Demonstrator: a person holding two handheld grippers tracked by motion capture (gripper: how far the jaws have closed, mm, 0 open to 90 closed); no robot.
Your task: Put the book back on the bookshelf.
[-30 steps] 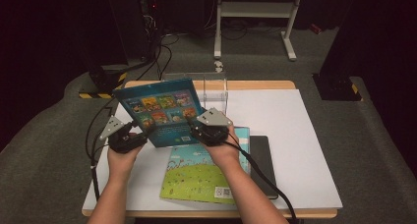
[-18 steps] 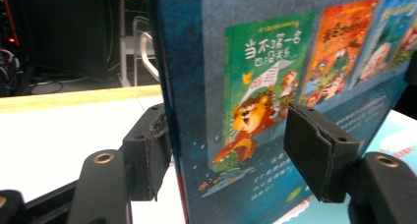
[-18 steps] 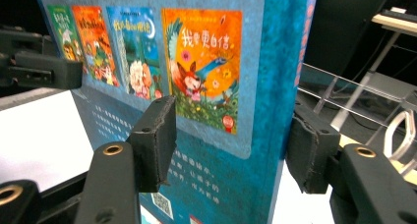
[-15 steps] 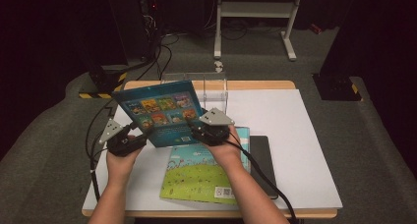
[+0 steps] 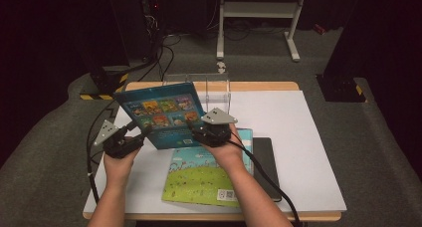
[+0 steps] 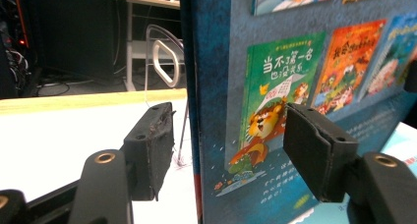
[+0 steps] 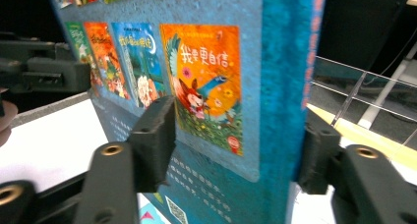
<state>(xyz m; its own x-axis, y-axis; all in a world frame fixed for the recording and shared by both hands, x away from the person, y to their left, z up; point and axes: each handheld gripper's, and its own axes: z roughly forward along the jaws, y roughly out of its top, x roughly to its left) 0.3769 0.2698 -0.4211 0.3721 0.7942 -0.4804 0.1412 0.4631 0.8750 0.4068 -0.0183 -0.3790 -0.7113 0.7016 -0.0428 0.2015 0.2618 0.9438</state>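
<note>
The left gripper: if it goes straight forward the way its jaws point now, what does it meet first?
Probably the blue book itself. Its edge already stands between the jaws of the left gripper, with a gap at each pad. Beyond it stands a clear plastic rack, though depth there is unclear.

Between both black grippers, the blue book shows small colourful cover pictures; below the right gripper, a grass-green book lies on the white table.
</note>
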